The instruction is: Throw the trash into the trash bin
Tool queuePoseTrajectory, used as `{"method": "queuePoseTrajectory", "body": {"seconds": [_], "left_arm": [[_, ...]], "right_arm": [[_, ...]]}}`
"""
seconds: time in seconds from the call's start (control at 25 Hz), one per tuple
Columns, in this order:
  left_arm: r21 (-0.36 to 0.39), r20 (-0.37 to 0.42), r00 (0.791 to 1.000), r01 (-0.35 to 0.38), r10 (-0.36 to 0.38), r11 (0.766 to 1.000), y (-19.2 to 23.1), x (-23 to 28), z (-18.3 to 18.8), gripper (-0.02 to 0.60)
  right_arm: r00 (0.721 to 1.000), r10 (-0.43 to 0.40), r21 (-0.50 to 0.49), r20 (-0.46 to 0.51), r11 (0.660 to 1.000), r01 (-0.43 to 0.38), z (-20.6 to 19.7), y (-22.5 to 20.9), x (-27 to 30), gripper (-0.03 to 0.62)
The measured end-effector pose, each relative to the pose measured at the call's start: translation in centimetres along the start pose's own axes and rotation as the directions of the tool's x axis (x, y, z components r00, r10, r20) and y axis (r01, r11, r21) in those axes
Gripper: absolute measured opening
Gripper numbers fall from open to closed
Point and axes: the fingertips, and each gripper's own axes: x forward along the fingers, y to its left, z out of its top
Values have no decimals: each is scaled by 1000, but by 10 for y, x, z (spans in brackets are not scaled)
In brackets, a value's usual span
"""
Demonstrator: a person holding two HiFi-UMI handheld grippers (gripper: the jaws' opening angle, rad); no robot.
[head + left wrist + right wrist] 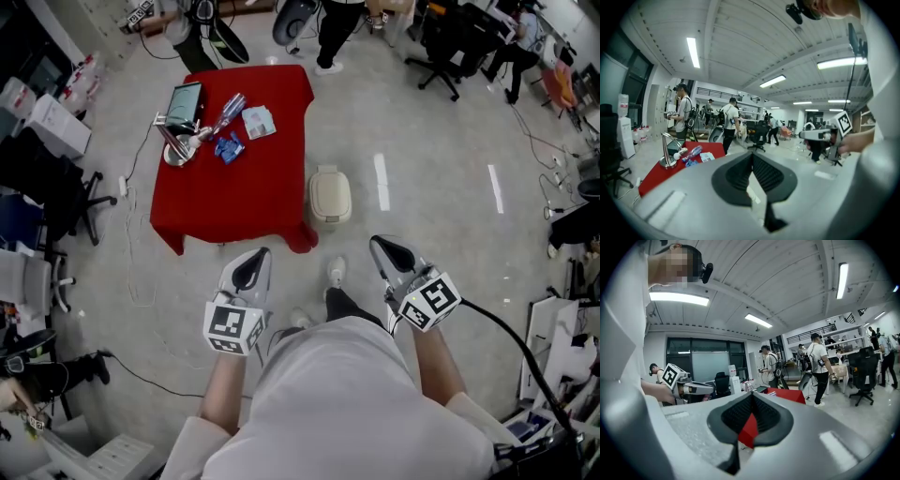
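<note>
Open workshop floor, red-covered surface [234,202] ahead. Trash (bottle [228,112], blue wrappers [228,147]) lies near its far left corner; trash bin [330,195] stands on the floor beside its right edge. Left gripper [251,267] and right gripper [392,253]: jaws clenched, empty. Risk: unopened jaws would nudge the bottle off the edge.

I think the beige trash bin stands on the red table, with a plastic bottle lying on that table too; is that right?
Not quite. The trash bin stands on the floor beside the red table, not on it, as the head view shows. The plastic bottle does lie on the table.
</note>
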Motion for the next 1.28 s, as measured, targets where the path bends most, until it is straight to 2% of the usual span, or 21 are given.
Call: {"method": "queuePoseTrajectory", "body": {"seconds": [0.28, 0.52, 0.84, 1.08, 1.28], "left_arm": [[3, -7, 1000, -10, 10, 1000, 11, 41, 5, 5], [5, -22, 999, -35, 35, 999, 19, 93, 19, 5], [63, -65, 995, -77, 81, 995, 29, 167, 35, 5], [87, -107, 987, -113, 122, 990, 39, 206, 28, 5], [104, -163, 979, -110, 127, 988, 47, 226, 13, 5]], "right_arm": [[998, 45, -14, -35, 999, -46, -1, -42, 28, 2], [997, 62, 12, -38, 998, -61, 0, -97, 51, 2], [992, 105, 17, -66, 994, -104, 3, -169, 84, 2], [982, 160, 36, -102, 987, -157, -13, -203, 107, 2], [976, 166, 55, -143, 986, -160, -33, -218, 121, 2]]}}
